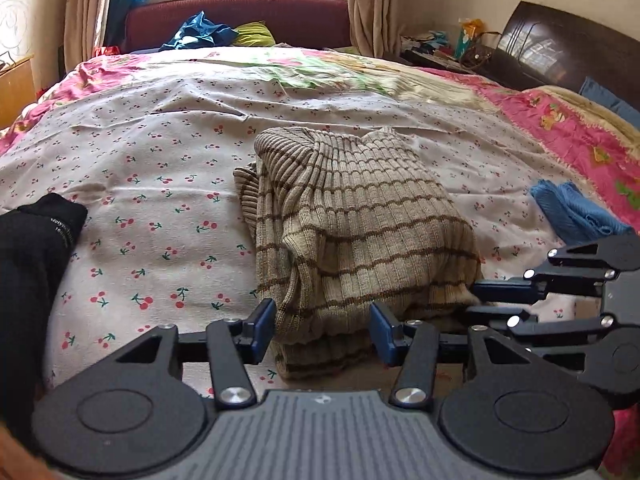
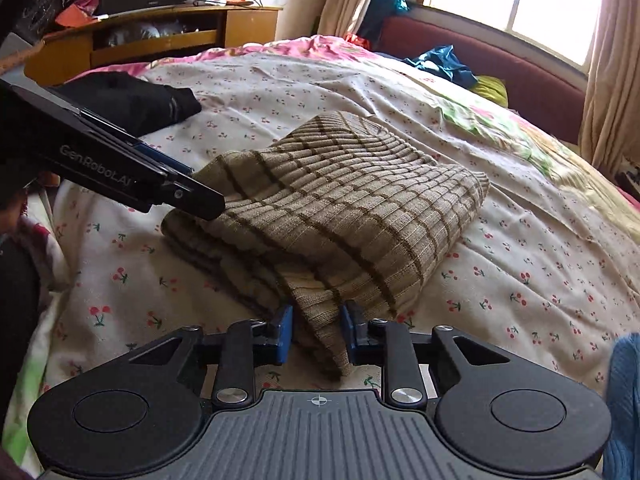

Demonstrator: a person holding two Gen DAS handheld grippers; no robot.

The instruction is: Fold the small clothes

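Observation:
A beige sweater with brown stripes (image 1: 360,232) lies folded in a thick bundle on the cherry-print bedsheet (image 1: 160,184). My left gripper (image 1: 323,330) is open, its blue pads on either side of the bundle's near edge. In the right wrist view the same sweater (image 2: 340,216) fills the middle. My right gripper (image 2: 317,334) is open with a hanging corner of the sweater between its pads. The left gripper (image 2: 208,200) shows there at the sweater's left end. The right gripper also shows in the left wrist view (image 1: 480,300) at the sweater's right side.
A black folded garment (image 1: 36,248) lies at the left of the bed. A blue cloth (image 1: 576,212) lies at the right. A pink floral quilt (image 1: 560,120) covers the bed's far and right side. A red sofa (image 1: 240,20) with clothes stands under the window.

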